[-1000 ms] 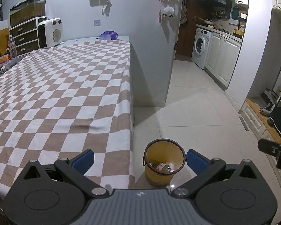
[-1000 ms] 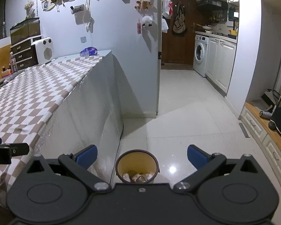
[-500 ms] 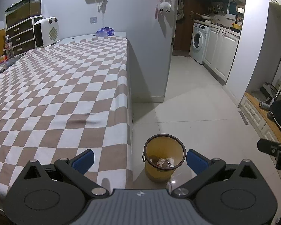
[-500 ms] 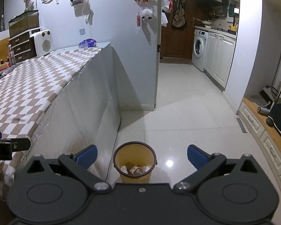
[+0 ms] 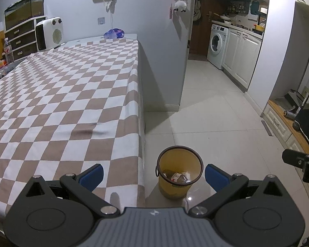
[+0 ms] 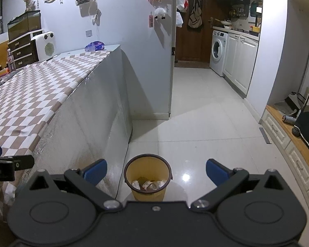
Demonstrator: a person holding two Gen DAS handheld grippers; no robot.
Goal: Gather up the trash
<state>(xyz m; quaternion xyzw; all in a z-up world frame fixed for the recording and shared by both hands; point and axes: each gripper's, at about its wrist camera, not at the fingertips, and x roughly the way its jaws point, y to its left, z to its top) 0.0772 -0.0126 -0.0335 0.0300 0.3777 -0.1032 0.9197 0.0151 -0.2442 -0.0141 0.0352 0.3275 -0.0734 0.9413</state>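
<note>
Left wrist view shows the left tool [image 5: 154, 175] with its two blue tips spread wide and nothing between them. Right past the tips, at about 12 o'clock, a round yellow plastic trash bin with a dark rim [image 5: 179, 177] stands on the shiny white tile floor [image 5: 216, 123]. It sits just beside the edge of the tabletop with the brown and white checked cloth [image 5: 61, 103], at 10 o'clock, so trash can drop into it easily. Crumpled paper and wrappers [image 5: 178, 176] lie in the bottom.

From the right wrist, the right tool [image 6: 156, 170] is spread wide and empty too, with the bin at 12 o'clock. I think both tools are held over the bin because the trash is in, and the cloth looks bare.
</note>
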